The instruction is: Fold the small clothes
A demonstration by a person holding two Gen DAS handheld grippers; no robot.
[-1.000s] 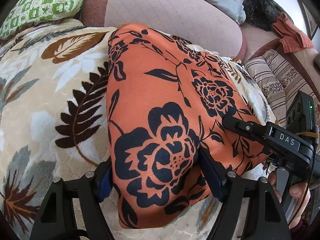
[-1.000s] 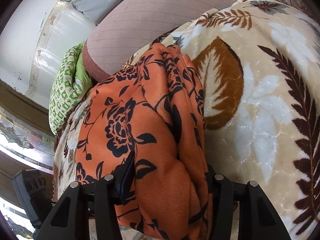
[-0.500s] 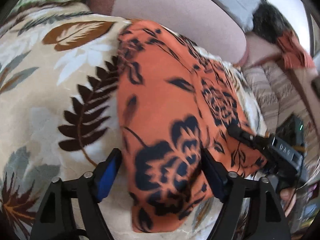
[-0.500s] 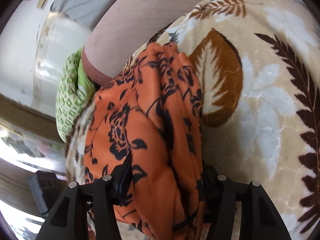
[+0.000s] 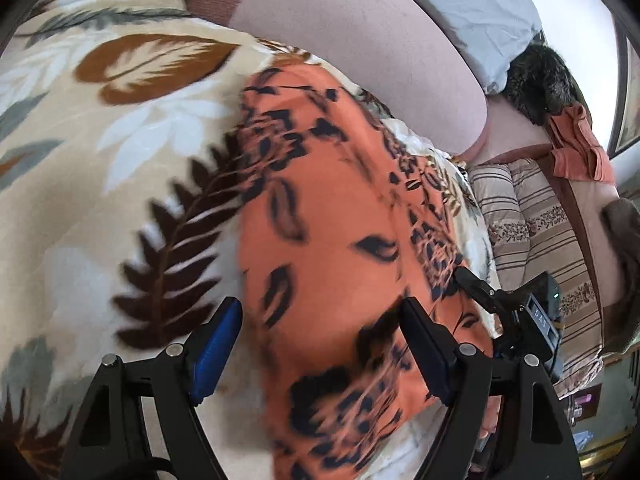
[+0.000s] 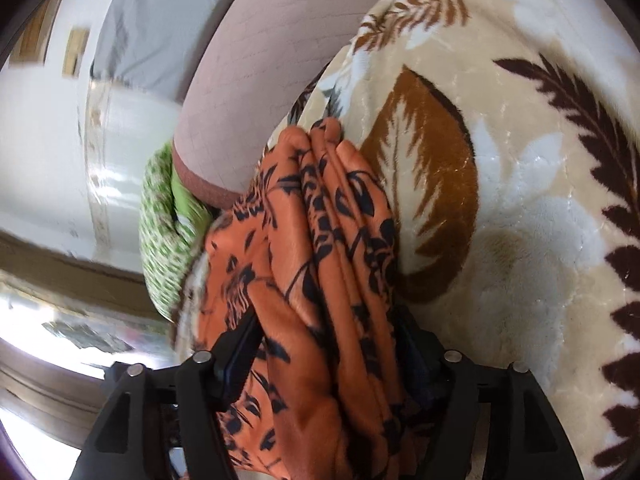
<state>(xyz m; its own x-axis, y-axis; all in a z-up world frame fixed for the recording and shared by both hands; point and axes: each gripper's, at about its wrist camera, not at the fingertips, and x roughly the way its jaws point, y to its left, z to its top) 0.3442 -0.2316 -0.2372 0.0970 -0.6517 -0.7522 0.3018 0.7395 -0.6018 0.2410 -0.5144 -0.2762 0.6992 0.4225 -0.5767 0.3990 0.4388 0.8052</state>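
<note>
An orange garment with black flowers (image 5: 340, 240) lies folded in a long strip on a cream leaf-print blanket (image 5: 100, 160). My left gripper (image 5: 320, 352) straddles its near end, open. The blue left pad (image 5: 216, 352) stands clear of the cloth and the right pad (image 5: 424, 352) is at its edge. In the right wrist view the stacked folds of the garment (image 6: 320, 240) fill the gap of my right gripper (image 6: 328, 356). Its jaws are opening, and the cloth hides most of the right finger. The right gripper's black housing (image 5: 536, 320) shows at the garment's far side.
A pink padded headboard (image 5: 360, 40) rises behind the blanket, with a grey pillow (image 5: 480, 8) above it. A green patterned pillow (image 6: 160, 240) lies at the blanket's edge. Striped cushions (image 5: 532, 220), a dark furry thing (image 5: 540, 76) and a rust cloth (image 5: 576, 144) lie to the right.
Both pairs of jaws have widened around the garment. The left gripper's blue pad has come off the cloth. Both views have rolled and shifted, and the garment has stayed on the blanket.
</note>
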